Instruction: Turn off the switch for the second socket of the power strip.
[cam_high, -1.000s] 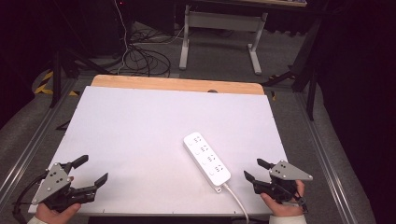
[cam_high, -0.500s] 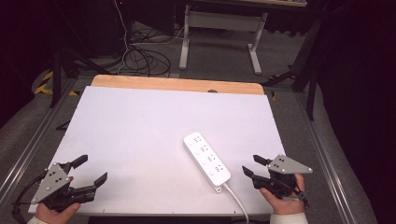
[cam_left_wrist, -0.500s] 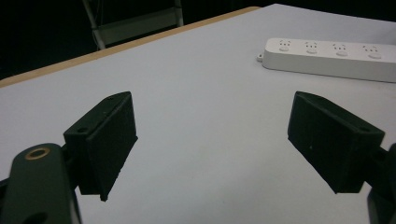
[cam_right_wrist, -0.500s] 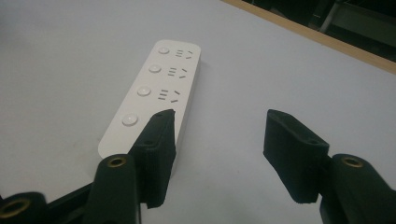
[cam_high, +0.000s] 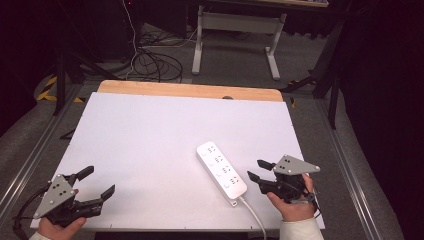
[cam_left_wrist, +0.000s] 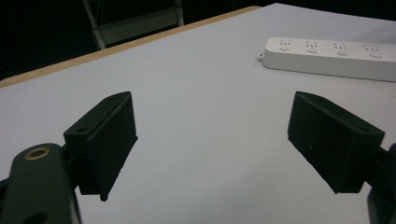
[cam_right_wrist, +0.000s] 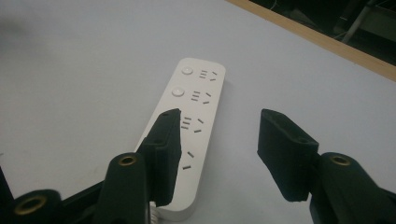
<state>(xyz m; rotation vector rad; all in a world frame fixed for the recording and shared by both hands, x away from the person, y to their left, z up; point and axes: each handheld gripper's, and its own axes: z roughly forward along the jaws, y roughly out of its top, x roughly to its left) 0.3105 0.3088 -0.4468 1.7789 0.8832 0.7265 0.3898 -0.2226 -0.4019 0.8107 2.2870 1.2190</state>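
White power strip (cam_high: 221, 169) lying right of centre, right gripper (cam_high: 254, 170) approaching just beside its cord end, jaws half-spread, just been narrowing on nothing; left gripper (cam_high: 99, 183) wide, idle lower left; next, probably straddling and clamping.

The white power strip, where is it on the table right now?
In the high view the white power strip lies flat on the white table, near its front edge and right of the middle. The right gripper is just beside it, not touching.

Power strip (cam_right_wrist: 187, 140) near end behind the right claw (cam_right_wrist: 219, 140), its cable (cam_high: 255, 217) cut off at the bottom edge
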